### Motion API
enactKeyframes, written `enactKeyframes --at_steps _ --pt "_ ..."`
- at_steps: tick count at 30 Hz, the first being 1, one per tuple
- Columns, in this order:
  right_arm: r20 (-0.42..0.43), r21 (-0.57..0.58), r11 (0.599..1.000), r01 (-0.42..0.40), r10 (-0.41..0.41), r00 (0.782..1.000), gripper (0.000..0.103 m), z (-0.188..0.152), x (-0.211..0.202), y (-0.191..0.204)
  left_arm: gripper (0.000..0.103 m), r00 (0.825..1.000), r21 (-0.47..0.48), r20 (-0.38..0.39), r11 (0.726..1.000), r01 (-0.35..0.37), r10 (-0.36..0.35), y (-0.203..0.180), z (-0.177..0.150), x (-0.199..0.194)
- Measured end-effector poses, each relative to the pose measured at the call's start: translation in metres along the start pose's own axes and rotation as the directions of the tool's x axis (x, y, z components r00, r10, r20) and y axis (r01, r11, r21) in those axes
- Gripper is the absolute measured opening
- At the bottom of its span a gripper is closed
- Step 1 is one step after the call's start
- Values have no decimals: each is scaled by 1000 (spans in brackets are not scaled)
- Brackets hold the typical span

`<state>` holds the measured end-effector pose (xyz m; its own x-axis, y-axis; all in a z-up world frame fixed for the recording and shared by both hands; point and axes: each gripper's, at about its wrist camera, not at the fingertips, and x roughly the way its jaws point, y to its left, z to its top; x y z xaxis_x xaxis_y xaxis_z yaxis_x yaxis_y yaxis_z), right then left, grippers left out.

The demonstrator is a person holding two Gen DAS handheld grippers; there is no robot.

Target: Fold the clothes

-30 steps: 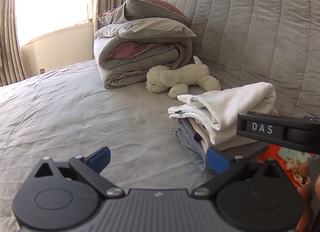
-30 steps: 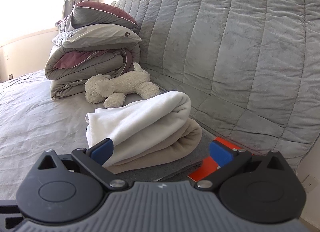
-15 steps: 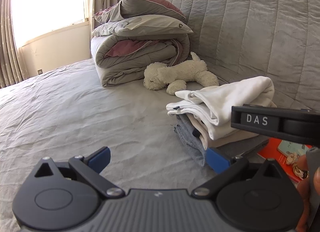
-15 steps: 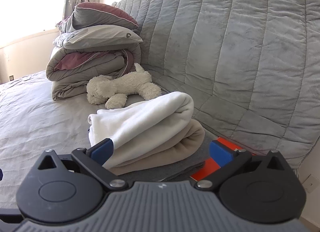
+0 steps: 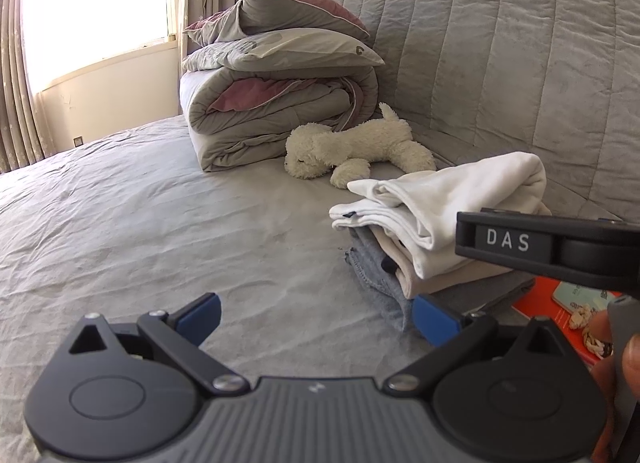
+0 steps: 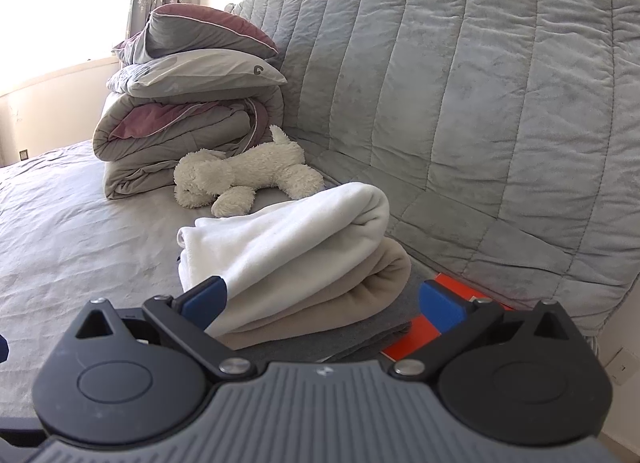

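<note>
The left claw (image 5: 316, 317) is released: its two blue fingers (image 5: 199, 314) stand wide apart above the grey bed (image 5: 140, 223) and hold nothing. The right claw (image 6: 323, 301) is released too, with its blue tips on either side of the clothes, and nothing is between them.

The clothes (image 5: 440, 231) lie in a folded pile on the bed, at about 2 o'clock from the left claw and just in front of the right claw at 12 o'clock. In the pile a white piece (image 6: 288, 239) is on top, a beige piece (image 6: 340, 303) is under it, and a grey piece (image 5: 376, 275) is at the bottom. The pile rests near the quilted headboard (image 6: 480, 103).

Beyond the pile, at 12 o'clock, a white plush dog (image 6: 244, 175) lies on the bed. Behind it, a folded duvet (image 5: 272, 119) carries two pillows. An orange box (image 6: 416, 333) lies just beside the pile at 3 o'clock. In the left view, the body of the right claw shows the letters DAS.
</note>
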<state>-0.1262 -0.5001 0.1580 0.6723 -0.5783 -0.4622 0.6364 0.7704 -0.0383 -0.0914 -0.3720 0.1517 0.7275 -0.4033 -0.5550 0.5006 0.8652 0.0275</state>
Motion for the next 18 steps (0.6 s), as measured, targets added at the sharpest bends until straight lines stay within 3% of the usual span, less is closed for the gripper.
enactKeyframes --at_steps 18 --pt "-2 1 1000 8 -8 1000 103 0 1 0 102 1000 29 14 1000 2 -2 -7 -4 -2"
